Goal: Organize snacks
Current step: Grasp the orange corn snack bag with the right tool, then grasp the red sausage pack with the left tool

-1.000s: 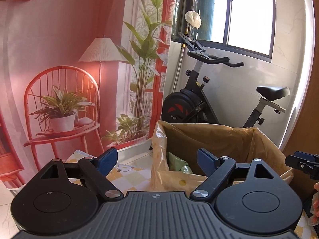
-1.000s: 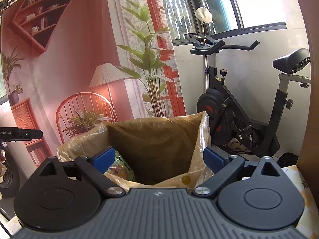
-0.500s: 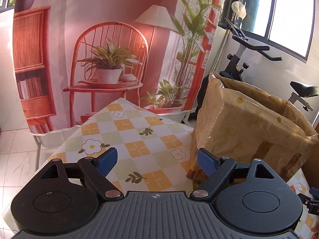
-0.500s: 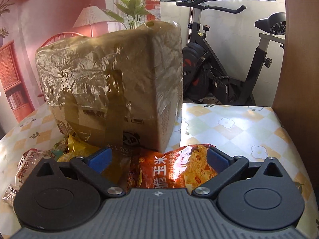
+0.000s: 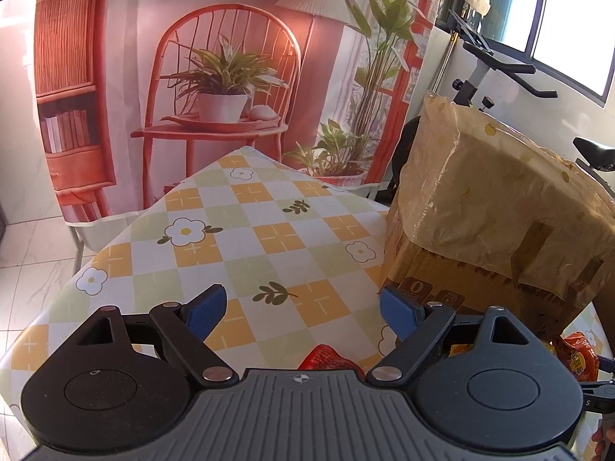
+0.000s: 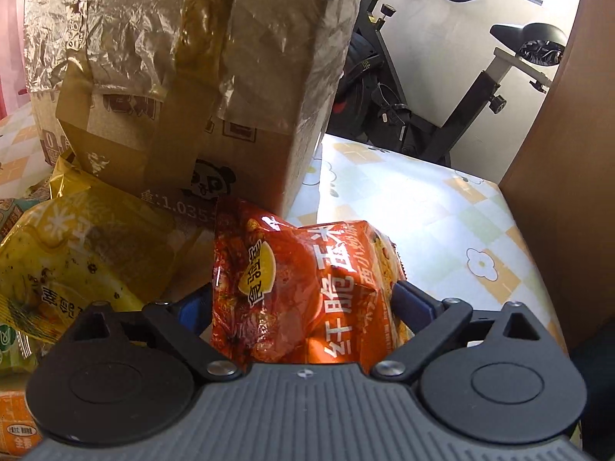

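Note:
A tall cardboard box (image 6: 184,88) lined with a crinkled yellowish plastic bag stands on the checked tablecloth (image 6: 434,223). An orange-red snack bag (image 6: 307,288) lies in front of it, between the fingers of my right gripper (image 6: 303,307), which is open and straddles the bag. A yellow snack bag (image 6: 73,253) lies to its left against the box. My left gripper (image 5: 303,313) is open above the tablecloth (image 5: 246,238), left of the box (image 5: 496,223), with nothing between its fingers. A red packet corner (image 5: 326,357) shows just under it.
More packets lie at the lower left of the right wrist view (image 6: 15,422). An exercise bike (image 6: 453,107) stands behind the table. A brown wooden panel (image 6: 569,153) rises at the table's right edge. A printed backdrop (image 5: 215,77) hangs behind the left table corner.
Both grippers have dropped from above the box opening to table level. The right one has come down around the orange-red snack bag; the left has swung left of the box.

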A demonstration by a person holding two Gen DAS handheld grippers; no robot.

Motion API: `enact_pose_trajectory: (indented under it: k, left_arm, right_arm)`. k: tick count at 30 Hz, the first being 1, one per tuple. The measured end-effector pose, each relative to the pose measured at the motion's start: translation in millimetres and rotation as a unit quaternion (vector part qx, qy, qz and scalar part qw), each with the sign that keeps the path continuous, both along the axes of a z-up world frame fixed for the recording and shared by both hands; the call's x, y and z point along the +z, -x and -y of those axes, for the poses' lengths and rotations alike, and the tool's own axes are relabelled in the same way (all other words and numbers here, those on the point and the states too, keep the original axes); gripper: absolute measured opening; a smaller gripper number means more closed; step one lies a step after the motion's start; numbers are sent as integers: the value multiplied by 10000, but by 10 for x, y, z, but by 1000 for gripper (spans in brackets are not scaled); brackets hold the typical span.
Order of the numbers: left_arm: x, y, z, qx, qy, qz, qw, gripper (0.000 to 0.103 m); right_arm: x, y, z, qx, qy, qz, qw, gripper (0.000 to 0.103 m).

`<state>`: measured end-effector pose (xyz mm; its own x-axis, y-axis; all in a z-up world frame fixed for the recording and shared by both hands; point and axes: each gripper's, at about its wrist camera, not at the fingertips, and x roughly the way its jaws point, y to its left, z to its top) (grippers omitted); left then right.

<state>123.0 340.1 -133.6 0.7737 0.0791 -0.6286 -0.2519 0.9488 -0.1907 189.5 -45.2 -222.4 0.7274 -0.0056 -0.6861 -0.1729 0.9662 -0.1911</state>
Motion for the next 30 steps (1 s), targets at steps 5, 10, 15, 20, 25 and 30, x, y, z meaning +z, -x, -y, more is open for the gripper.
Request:
enact_pose_trajectory:
  k: [5, 10, 15, 20, 25, 30]
  left_arm:
    - [-106, 10, -21, -83, 76, -124, 9999, 88]
    - [-262, -9, -41, -163, 61, -284, 9994, 87]
    - [-555, -115, 56, -628, -125, -456, 9969, 83]
    - [-812, -215, 152, -1299, -175, -597, 9896, 81]
    - [-961, -292, 228, -1596, -431, -656, 9841, 81]
    - [-1043, -324, 293, -1679, -759, -656, 9807, 81]
  right_arm:
    - [143, 93, 171, -64, -484, 93, 9988, 68]
    - [294, 255, 220, -107, -888, 280, 9956, 66]
    - [382, 347, 203, -190, -1224, 322, 9918, 66]
    - [431, 411, 185, -234, -1349, 367, 9899, 66]
    - [461, 458, 155, -251, -1363, 413, 9895, 66]
    - [466, 480, 173, -247, -1373, 454, 9892, 66]
